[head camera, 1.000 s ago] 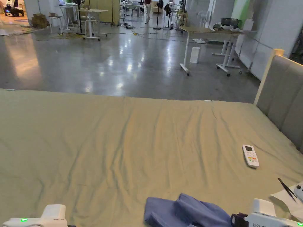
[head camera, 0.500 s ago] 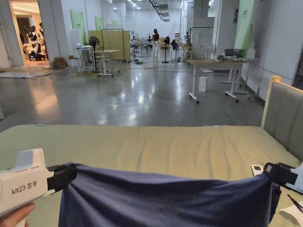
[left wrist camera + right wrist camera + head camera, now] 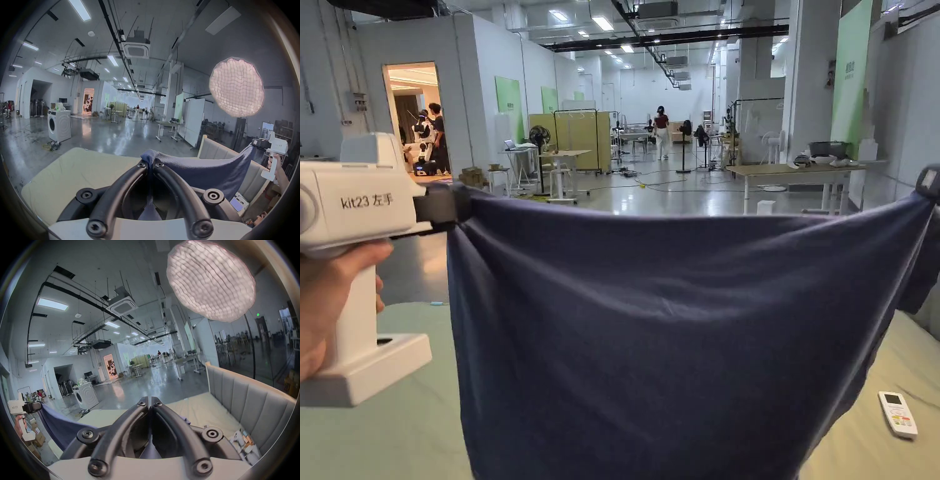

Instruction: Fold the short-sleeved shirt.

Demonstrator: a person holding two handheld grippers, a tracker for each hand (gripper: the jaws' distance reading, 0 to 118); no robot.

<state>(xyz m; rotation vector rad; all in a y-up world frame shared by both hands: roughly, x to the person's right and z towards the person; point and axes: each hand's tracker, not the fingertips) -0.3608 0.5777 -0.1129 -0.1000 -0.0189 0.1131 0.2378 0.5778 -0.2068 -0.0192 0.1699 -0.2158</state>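
Observation:
The dark blue short-sleeved shirt [image 3: 675,337] hangs spread wide in the air above the bed, its top edge stretched between both grippers. My left gripper [image 3: 464,203] is shut on the shirt's upper left corner, with a hand on its white handle. At the right edge my right gripper [image 3: 928,183] is shut on the upper right corner. In the left gripper view the jaws [image 3: 150,164] pinch a bunch of blue cloth [image 3: 203,172] that runs off to the other gripper [image 3: 259,143]. In the right gripper view the jaws [image 3: 150,400] are closed on cloth, and the shirt [image 3: 56,423] stretches to the far gripper [image 3: 33,406].
The bed's pale green sheet [image 3: 394,437] lies below the shirt. A white remote control [image 3: 897,414] rests on it at the right. A grey padded headboard [image 3: 243,399] borders the bed's right side. Beyond are a shiny floor, tables [image 3: 794,172] and people far off.
Both grippers have lifted the shirt from a crumpled heap on the bed to a wide hanging spread. The head camera has tilted up with it.

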